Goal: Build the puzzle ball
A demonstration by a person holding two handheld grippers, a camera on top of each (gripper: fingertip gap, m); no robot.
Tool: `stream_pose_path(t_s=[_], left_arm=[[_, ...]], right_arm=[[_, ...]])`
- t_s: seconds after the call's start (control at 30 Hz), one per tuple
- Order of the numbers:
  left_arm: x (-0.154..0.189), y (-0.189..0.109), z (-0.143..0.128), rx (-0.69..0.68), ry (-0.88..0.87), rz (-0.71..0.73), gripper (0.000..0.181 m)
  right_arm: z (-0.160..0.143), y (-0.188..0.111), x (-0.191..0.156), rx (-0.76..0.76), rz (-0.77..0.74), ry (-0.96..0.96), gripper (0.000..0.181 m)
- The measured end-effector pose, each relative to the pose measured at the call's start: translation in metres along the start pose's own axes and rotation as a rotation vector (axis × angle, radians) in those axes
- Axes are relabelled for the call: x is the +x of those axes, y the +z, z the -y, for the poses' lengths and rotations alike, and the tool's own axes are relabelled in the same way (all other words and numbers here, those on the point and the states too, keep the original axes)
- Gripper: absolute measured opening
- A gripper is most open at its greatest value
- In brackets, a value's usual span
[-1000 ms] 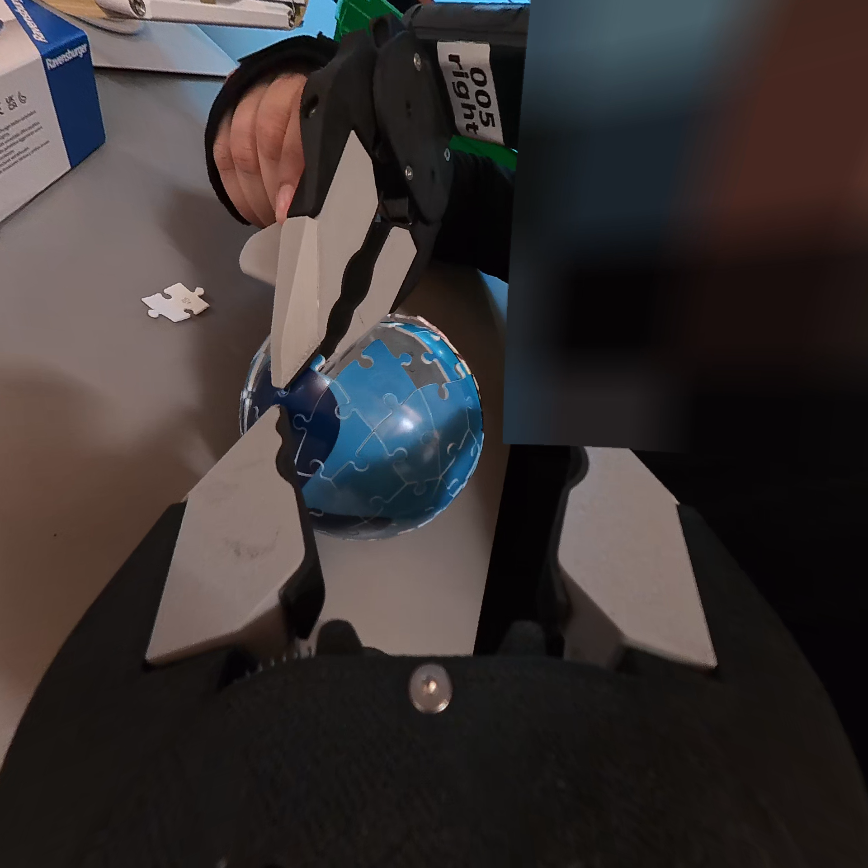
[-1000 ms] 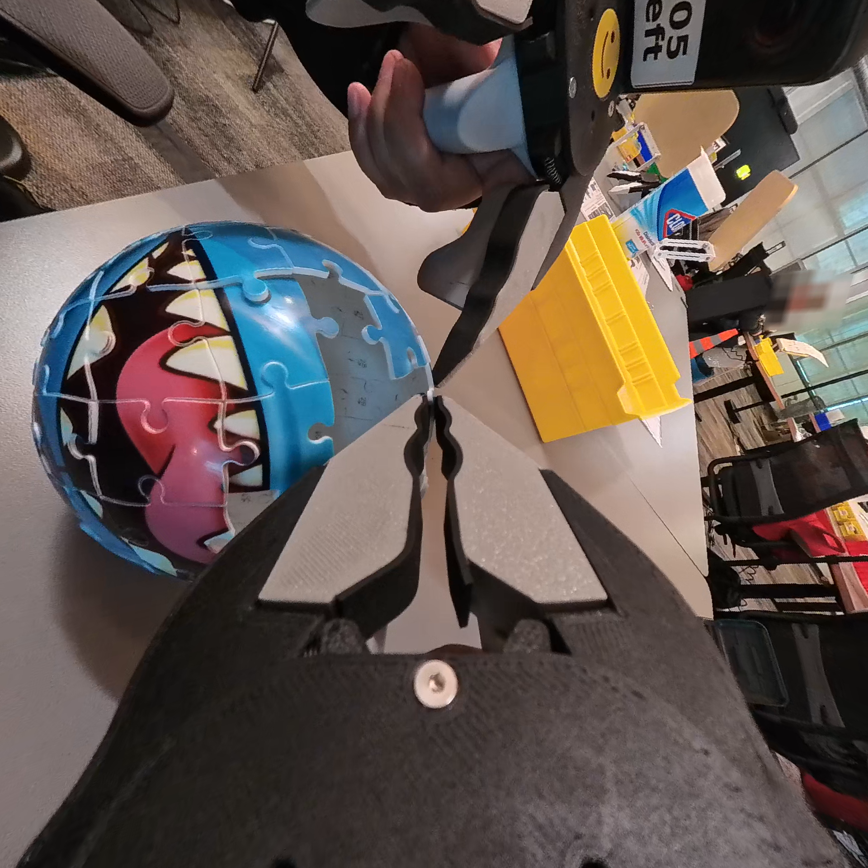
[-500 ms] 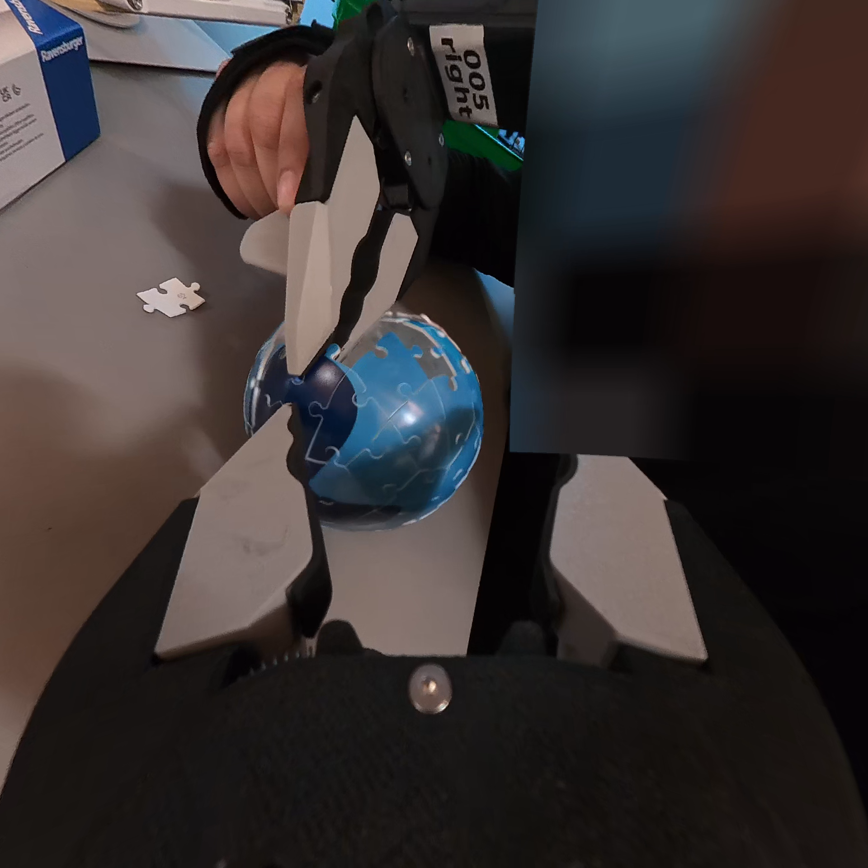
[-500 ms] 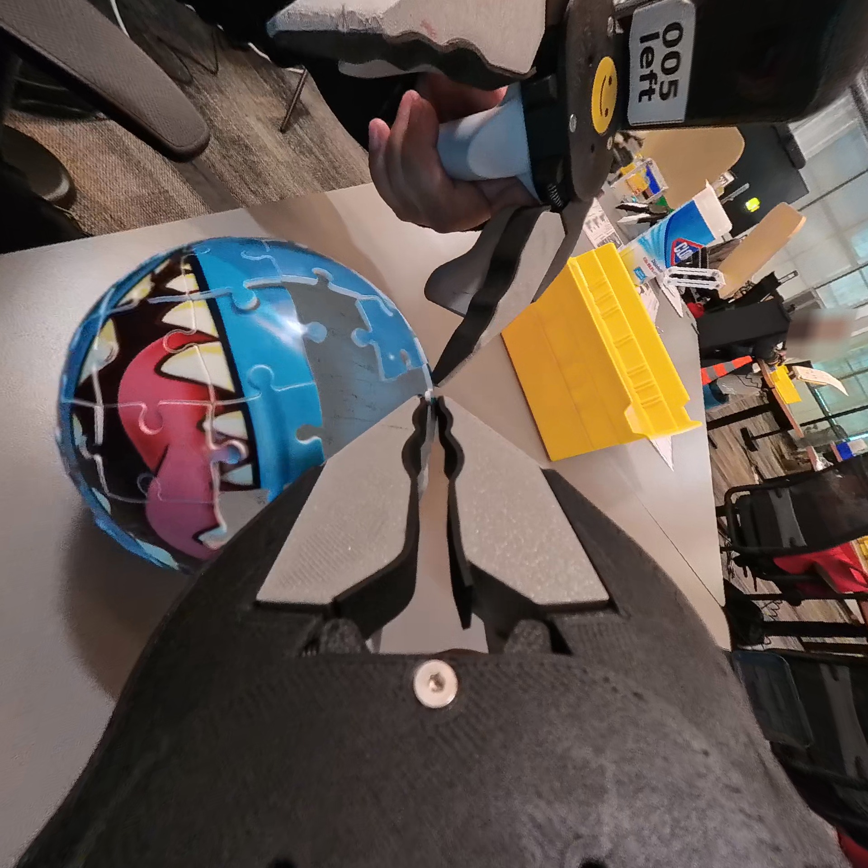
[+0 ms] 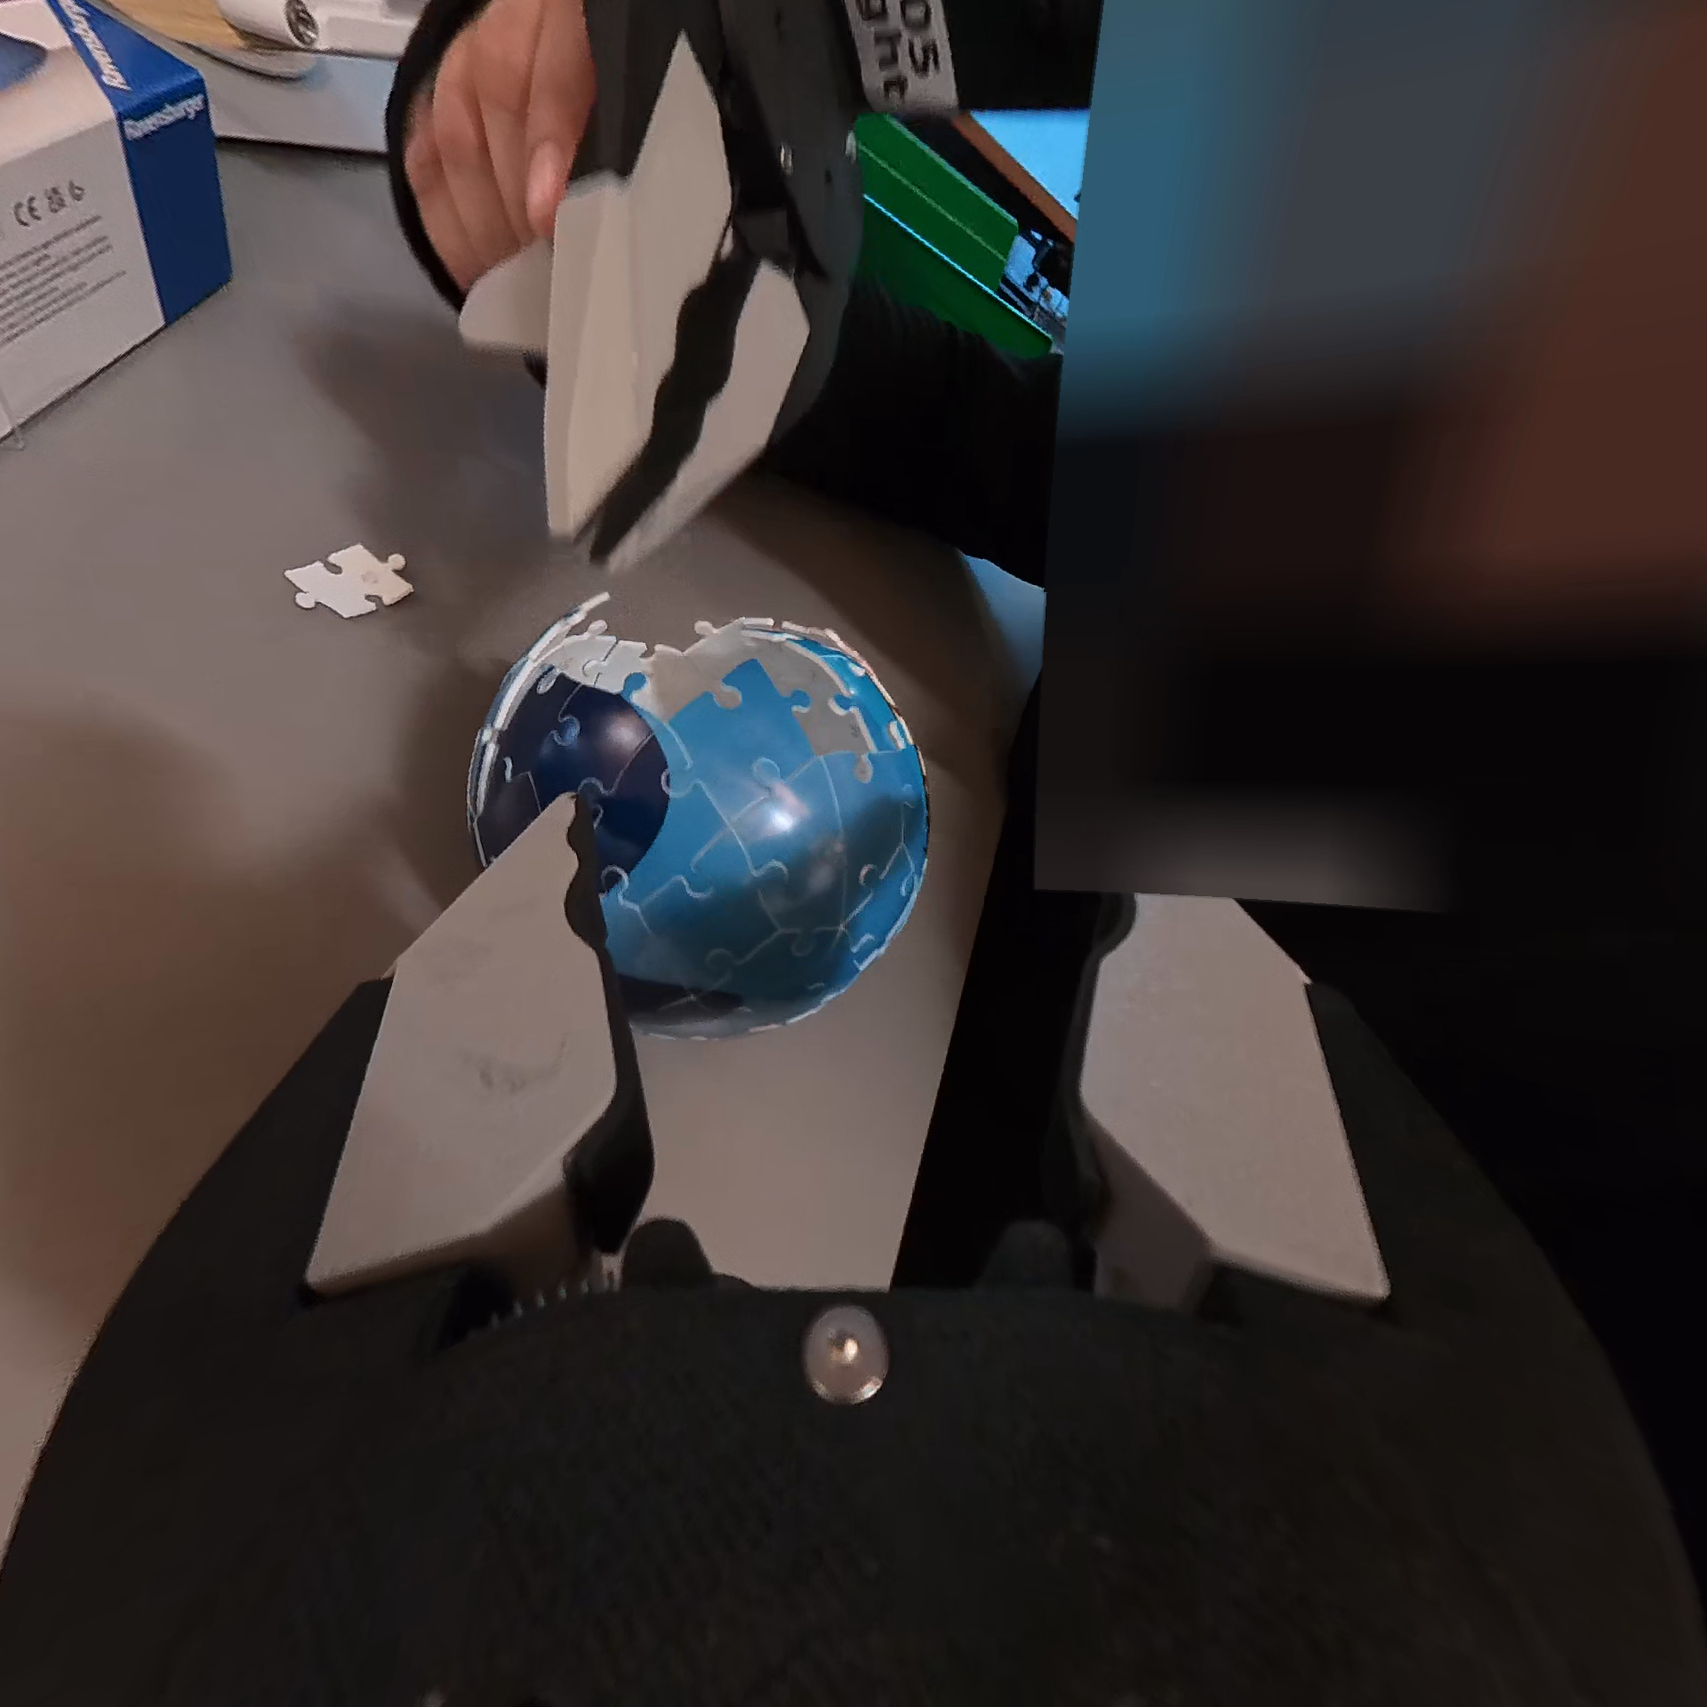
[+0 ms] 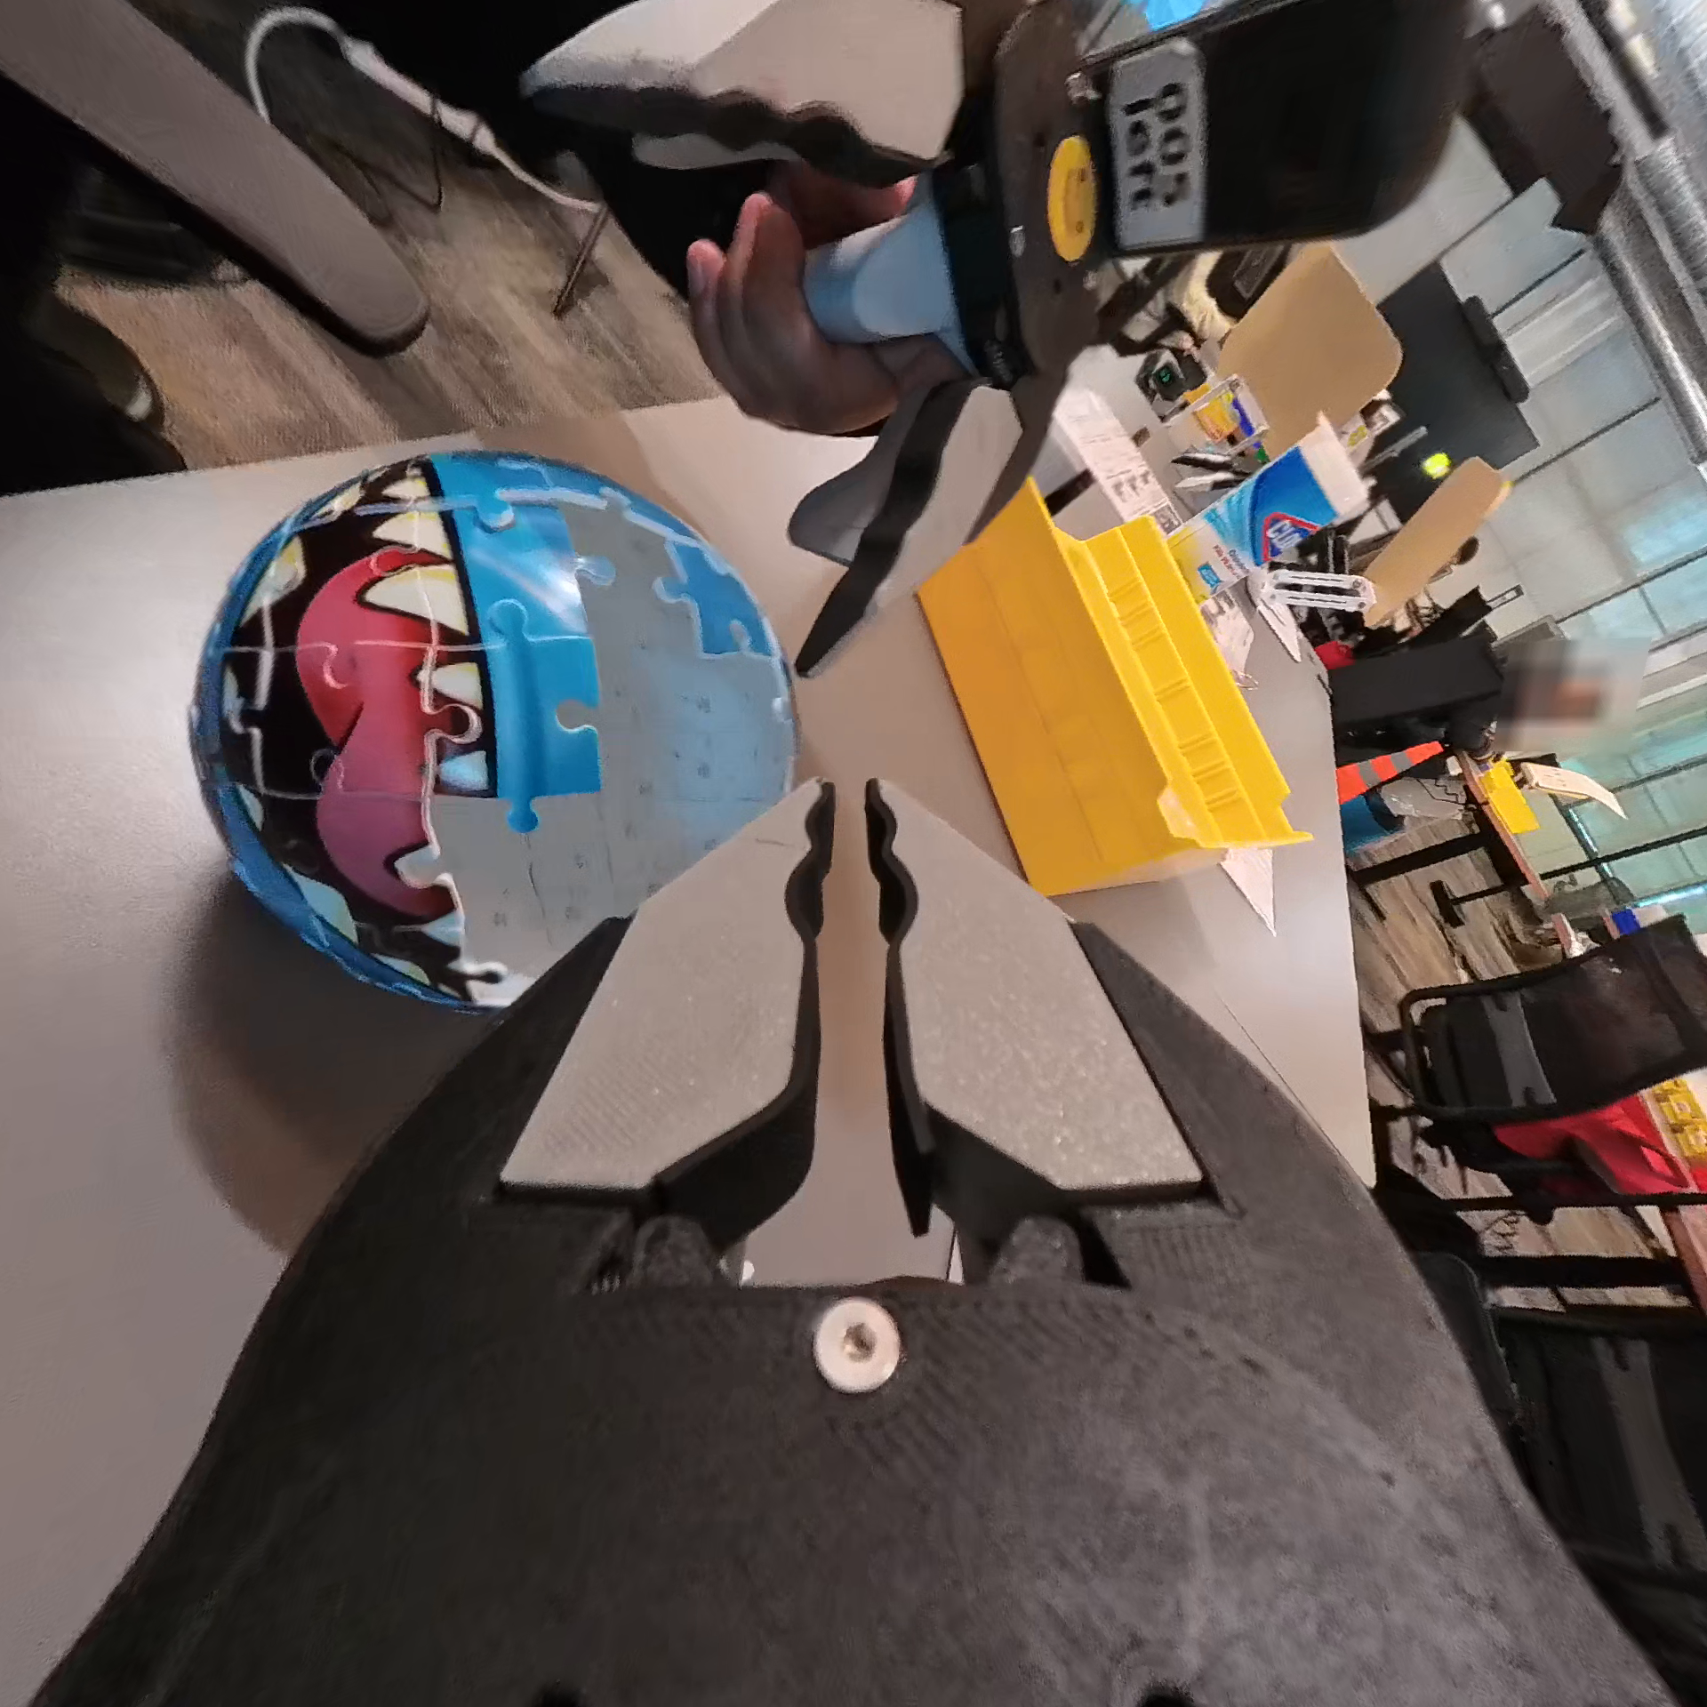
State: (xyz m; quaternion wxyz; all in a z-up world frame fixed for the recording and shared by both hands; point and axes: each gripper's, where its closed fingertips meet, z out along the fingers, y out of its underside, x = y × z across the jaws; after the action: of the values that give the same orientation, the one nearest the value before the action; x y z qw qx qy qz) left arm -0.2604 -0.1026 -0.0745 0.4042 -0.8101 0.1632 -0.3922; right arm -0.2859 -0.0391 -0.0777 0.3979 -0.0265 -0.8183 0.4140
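Observation:
The puzzle ball [image 5: 739, 831] sits on the grey table, partly built, blue with a gap at its top edged by white pieces. In the right wrist view the ball [image 6: 480, 730] shows a toothed mouth picture and a bare grey patch. My left gripper [image 5: 841, 850] is open wide and empty; its left finger [image 5: 517, 970] lies beside the ball, and its right fingertip is hidden by a blurred patch. My right gripper [image 6: 847, 787] is open by a narrow gap, empty, just right of the ball. It hangs above the ball in the left wrist view [image 5: 600, 545].
A loose white puzzle piece [image 5: 351, 577] lies on the table left of the ball. A blue and white box [image 5: 92, 203] stands at the far left. A yellow bin [image 6: 1108, 702] lies on its side beyond the right gripper. The table edge and office chairs are to the right. About 15 cm separates my right fingertips from the loose white puzzle piece [image 5: 351, 577].
My right gripper has lifted up and away from the top of the ball, and its jaws have parted slightly. The left gripper has stayed open beside the ball.

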Motion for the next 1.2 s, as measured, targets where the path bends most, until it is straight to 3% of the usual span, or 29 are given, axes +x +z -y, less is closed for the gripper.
stream_pose_path(t_s=[0.33, 0.47, 0.73, 1.2], left_arm=[[0.01, -0.015, -0.005, 0.06, -0.018, 0.074, 0.107], [0.013, -0.02, -0.009, 0.097, -0.032, 0.093, 0.106], [0.019, -0.028, -0.022, 0.145, -0.05, 0.127, 0.106], [-0.009, -0.021, -0.063, 0.088, -0.055, 0.238, 0.105]], right_arm=[[0.004, -0.035, 0.043, 0.121, -0.101, 0.311, 0.0], [-0.019, -0.025, 0.03, 0.018, 0.005, 0.493, 0.005], [-0.028, -0.013, 0.014, -0.189, 0.017, 0.554, 0.007], [-0.031, -0.016, 0.007, -0.207, 0.072, 0.748, 0.015]])
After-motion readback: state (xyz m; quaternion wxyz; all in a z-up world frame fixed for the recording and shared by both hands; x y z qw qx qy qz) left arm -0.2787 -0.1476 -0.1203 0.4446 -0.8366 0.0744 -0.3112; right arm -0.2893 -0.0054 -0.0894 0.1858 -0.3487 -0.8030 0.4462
